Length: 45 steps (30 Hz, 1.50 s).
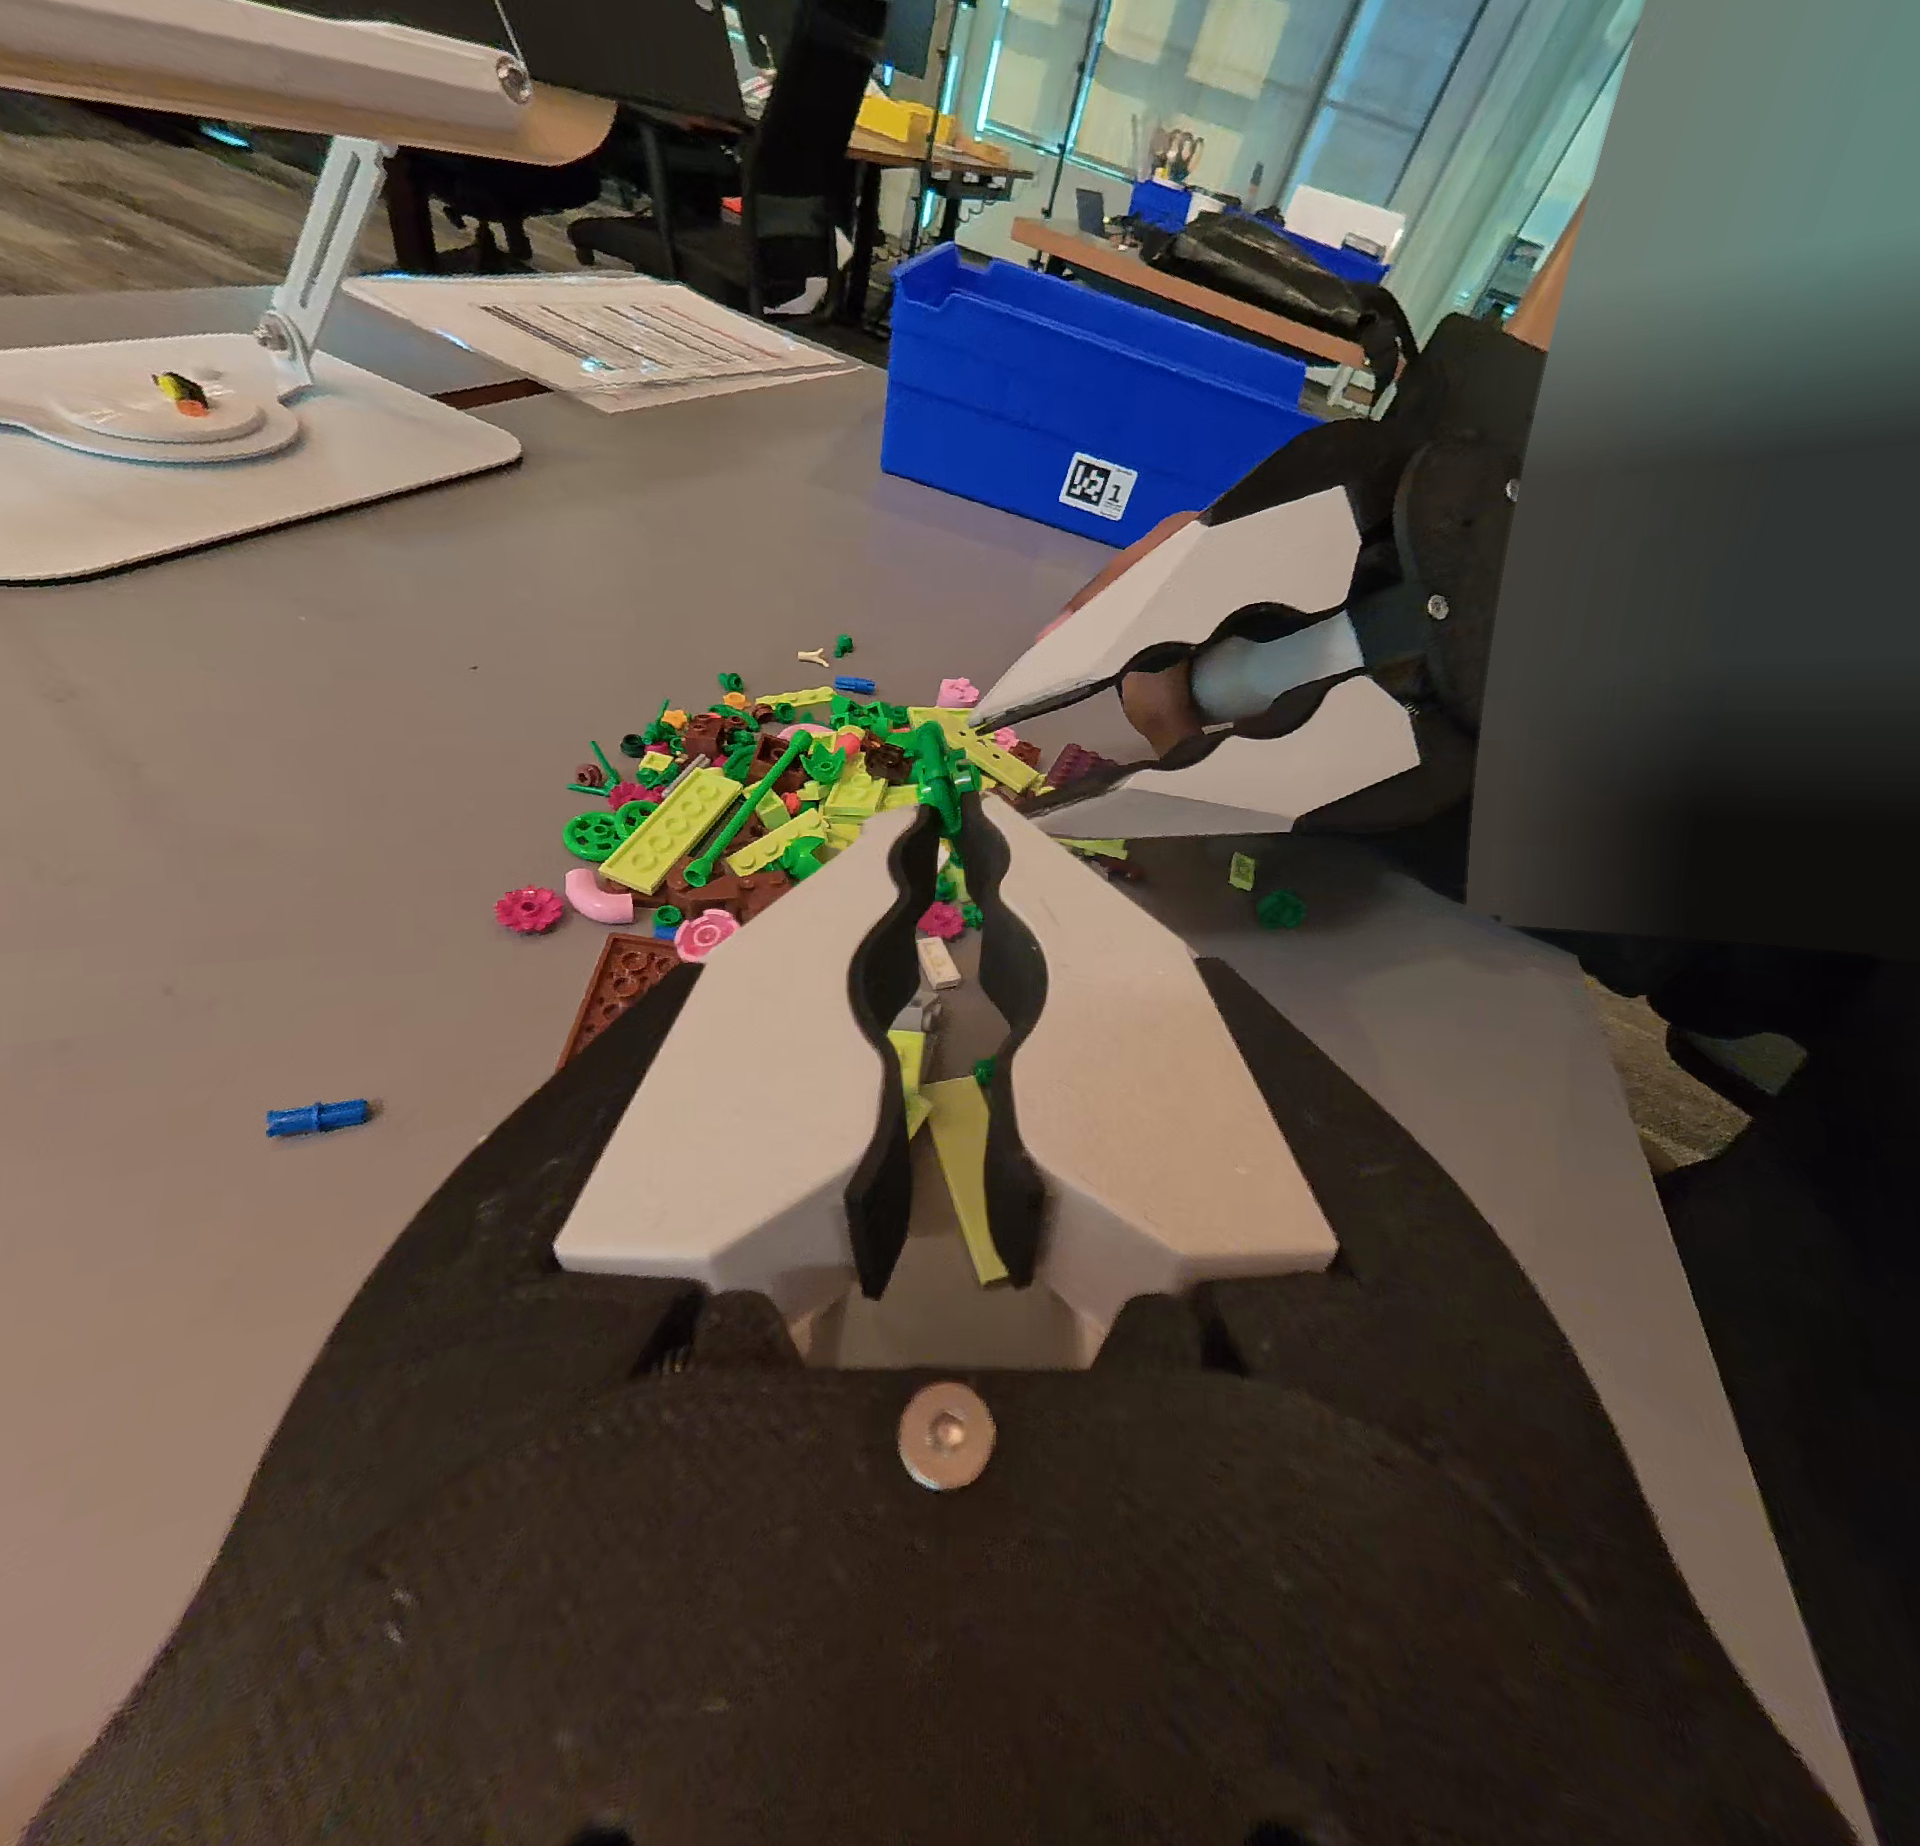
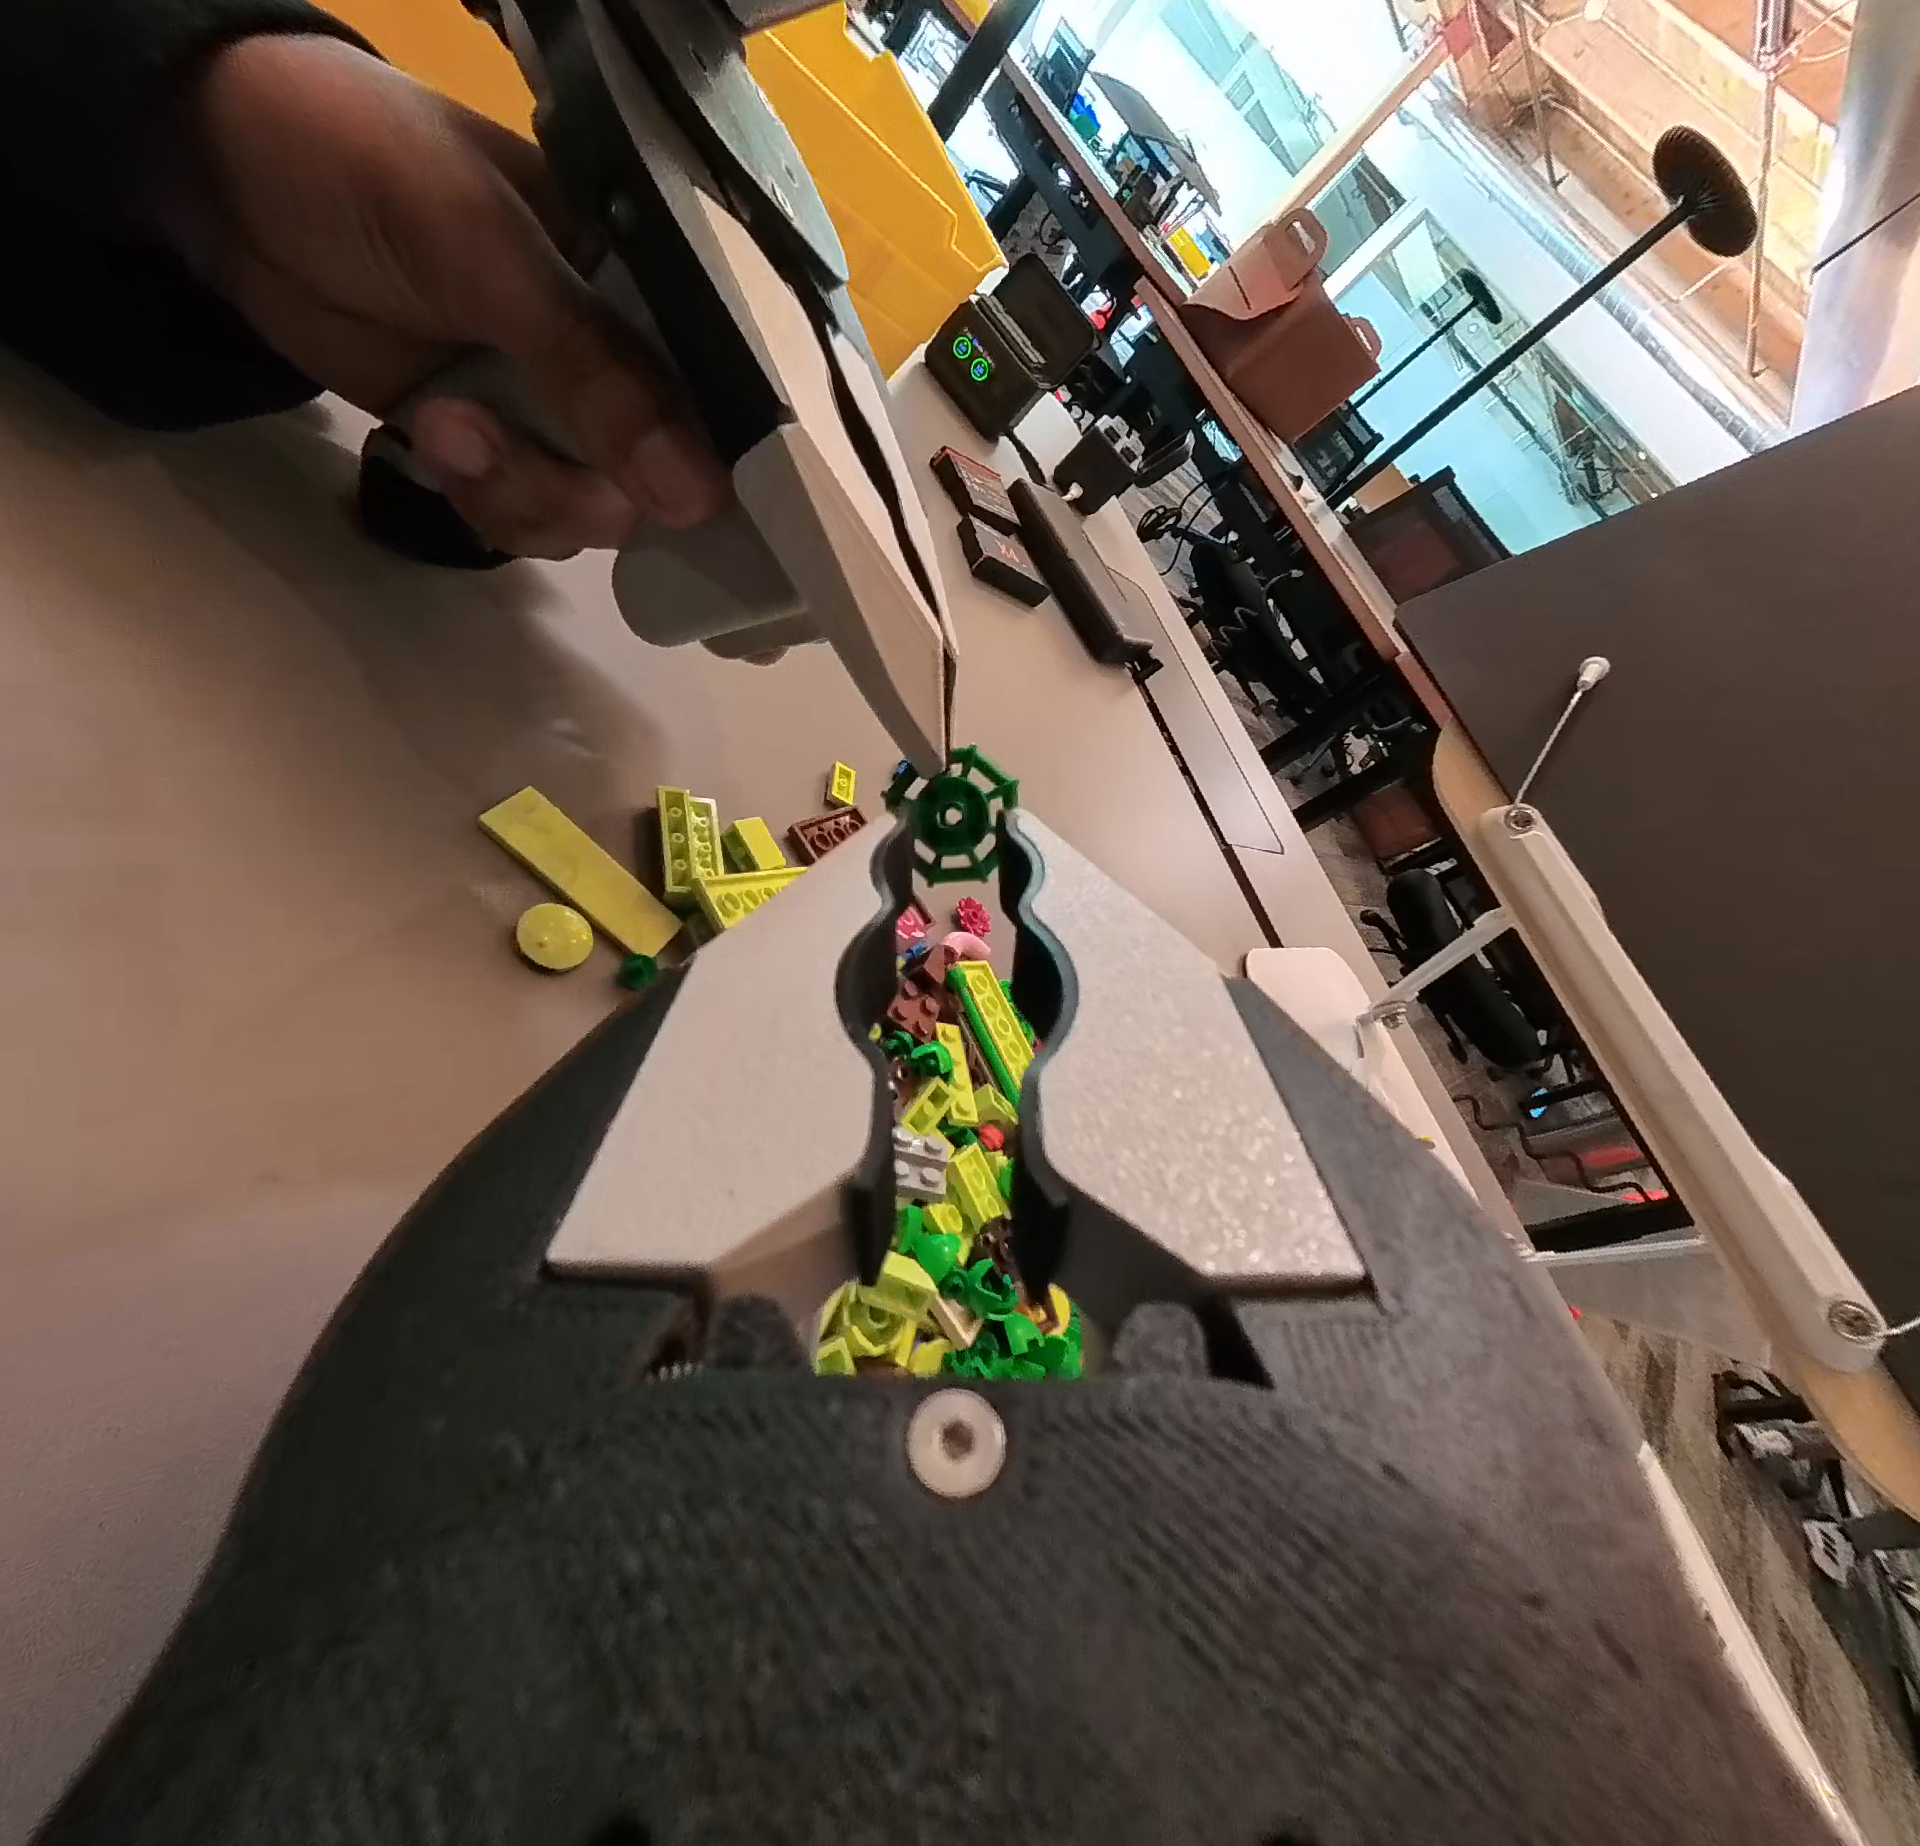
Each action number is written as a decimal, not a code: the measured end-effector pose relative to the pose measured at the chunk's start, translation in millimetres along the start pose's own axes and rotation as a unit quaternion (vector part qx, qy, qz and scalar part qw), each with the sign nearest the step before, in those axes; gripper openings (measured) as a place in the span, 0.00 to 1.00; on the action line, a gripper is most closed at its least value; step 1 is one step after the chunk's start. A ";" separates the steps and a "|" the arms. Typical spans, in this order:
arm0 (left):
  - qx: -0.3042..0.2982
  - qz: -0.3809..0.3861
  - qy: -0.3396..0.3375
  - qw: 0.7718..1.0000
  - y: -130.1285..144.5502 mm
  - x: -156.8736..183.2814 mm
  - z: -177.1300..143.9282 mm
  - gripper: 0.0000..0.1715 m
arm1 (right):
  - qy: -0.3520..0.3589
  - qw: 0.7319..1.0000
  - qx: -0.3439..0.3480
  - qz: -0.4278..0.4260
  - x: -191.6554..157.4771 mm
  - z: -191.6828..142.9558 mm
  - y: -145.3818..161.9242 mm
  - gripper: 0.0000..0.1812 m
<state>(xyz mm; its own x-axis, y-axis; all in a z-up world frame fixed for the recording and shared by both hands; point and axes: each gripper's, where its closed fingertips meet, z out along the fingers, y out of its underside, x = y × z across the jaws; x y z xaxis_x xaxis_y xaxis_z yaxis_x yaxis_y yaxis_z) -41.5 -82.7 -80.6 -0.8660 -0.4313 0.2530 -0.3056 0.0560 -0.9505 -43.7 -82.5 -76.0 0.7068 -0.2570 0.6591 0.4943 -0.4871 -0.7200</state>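
Observation:
A pile of small toy bricks [image 1: 748, 809] in lime, green, brown and pink lies on the grey table [image 1: 312, 757]. My left gripper [image 1: 943, 820] is shut on a small green piece [image 1: 938, 768] that sticks out of its tips just above the pile. My right gripper [image 2: 954, 840] is shut on a dark green spoked wheel piece [image 2: 951, 820]. The two grippers meet tip to tip: the left gripper's tip [image 2: 945, 726] touches the wheel from above. The right gripper [image 1: 1003, 766] comes in from the right in the left wrist view. The pile [image 2: 956, 1121] shows between the right fingers.
A blue bin [image 1: 1039, 394] stands behind the pile and a white stand base [image 1: 208, 466] at the far left. A loose blue pin [image 1: 317, 1116] lies at the near left. Lime plates [image 2: 582, 866], a person's hand [image 2: 416, 290], a yellow bin [image 2: 862, 165] and black devices [image 2: 997, 352] are nearby. My two grippers' fingertips are within a few centimetres of each other.

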 end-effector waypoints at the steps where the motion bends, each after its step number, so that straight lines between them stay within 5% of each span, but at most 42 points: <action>1: 0.001 -0.003 0.004 1.000 0.0 1.1 0.3 0.01 | 0.000 1.000 0.001 0.000 -0.1 0.1 -0.2 0.07; 11: 0.005 -0.046 0.019 0.999 -0.4 4.0 1.1 0.01 | -0.016 1.000 0.009 0.026 -2.8 1.0 0.0 0.06; 45: 0.002 -0.011 -0.004 1.000 -0.4 1.8 1.4 0.01 | -0.010 1.000 -0.004 0.016 -2.1 3.1 2.6 0.07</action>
<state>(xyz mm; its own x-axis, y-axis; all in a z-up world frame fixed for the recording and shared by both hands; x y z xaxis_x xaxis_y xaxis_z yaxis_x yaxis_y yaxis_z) -42.4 -84.7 -80.1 -0.8559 -0.4397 0.2722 -0.3229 0.0433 -0.9454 -42.4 -80.6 -79.9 0.7314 -0.2564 0.6319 0.4677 -0.4858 -0.7384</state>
